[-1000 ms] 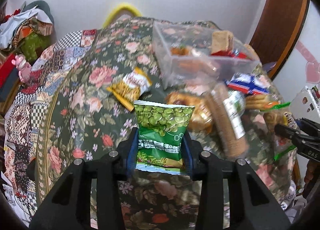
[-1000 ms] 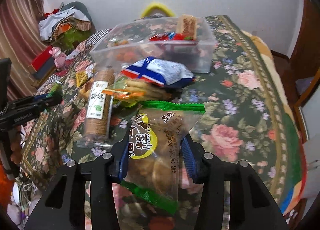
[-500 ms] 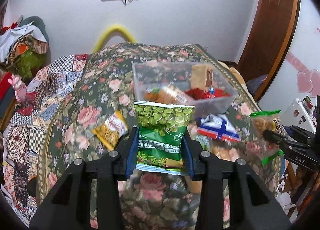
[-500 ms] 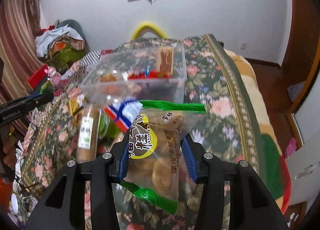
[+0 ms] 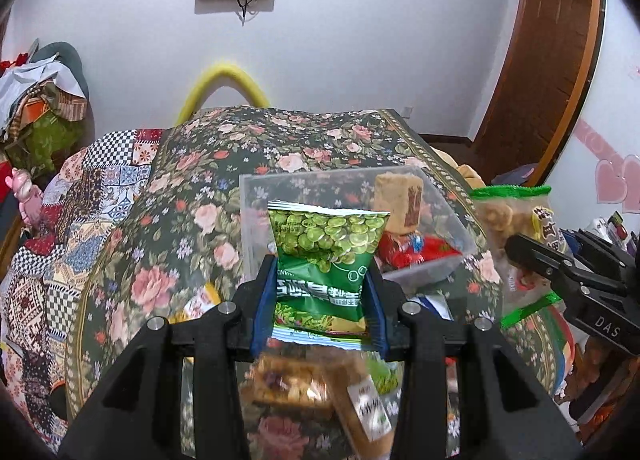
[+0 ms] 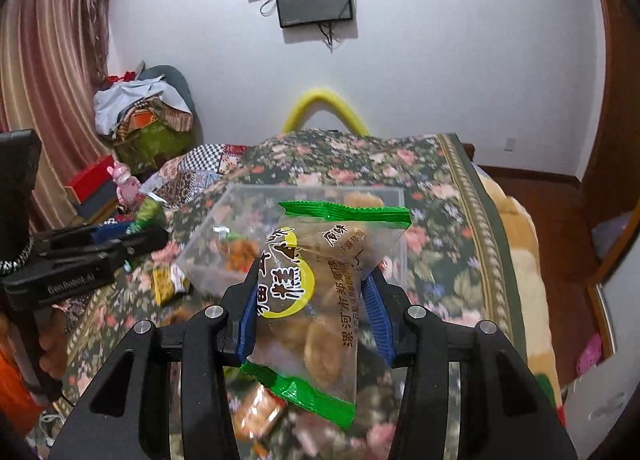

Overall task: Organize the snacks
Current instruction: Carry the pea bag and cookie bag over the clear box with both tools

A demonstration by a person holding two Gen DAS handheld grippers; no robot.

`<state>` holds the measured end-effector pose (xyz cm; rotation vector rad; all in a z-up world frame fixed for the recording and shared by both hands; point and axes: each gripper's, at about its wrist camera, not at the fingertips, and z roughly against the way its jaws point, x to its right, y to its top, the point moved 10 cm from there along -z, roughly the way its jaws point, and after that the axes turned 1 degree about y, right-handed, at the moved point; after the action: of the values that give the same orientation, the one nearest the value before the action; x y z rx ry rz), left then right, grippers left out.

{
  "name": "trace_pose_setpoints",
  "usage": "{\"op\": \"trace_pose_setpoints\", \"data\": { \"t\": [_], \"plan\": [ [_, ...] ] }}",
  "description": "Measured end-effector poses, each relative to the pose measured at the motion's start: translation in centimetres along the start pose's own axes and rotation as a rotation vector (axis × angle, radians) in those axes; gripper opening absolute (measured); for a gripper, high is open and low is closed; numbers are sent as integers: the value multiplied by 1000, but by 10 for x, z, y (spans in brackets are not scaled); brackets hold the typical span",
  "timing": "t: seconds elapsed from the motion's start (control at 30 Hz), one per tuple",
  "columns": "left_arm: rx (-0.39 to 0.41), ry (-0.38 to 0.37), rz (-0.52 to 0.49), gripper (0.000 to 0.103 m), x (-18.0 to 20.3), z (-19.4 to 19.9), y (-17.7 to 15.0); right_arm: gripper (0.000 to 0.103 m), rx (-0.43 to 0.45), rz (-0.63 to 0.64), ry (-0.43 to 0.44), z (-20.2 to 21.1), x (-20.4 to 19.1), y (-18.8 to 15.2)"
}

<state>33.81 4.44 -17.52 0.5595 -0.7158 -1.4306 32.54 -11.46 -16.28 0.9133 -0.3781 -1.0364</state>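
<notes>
Left wrist: pea packet [image 5: 326,260] pinched between blue pads [image 5: 262,302] | upright

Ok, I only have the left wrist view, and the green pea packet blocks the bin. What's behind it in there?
Observer: Orange snacks lie inside the clear bin, near its left wall.
Operator: Is the right grip square?
Observer: Yes. The right gripper has both blue jaws pressed on the pastry bag, which is held upright.
Operator: Anything underneath it?
Observer: An orange-wrapped snack lies on the floral cloth.
</notes>
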Motion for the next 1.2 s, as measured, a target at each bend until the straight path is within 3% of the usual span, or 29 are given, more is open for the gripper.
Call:
{"op": "trace_pose_setpoints", "data": {
  "t": [0.53,0.83,1.2],
  "plan": [
    [-30,54,26,40,-18,-73,34,43,-43,37,36,-80,-11,29],
    [-103,41,27,40,-22,-117,27,43,-116,27,43,-117,-3,25],
    [-148,39,35,40,-25,-142,23,44,-156,45,31,-138,1,14]
  ]
}}
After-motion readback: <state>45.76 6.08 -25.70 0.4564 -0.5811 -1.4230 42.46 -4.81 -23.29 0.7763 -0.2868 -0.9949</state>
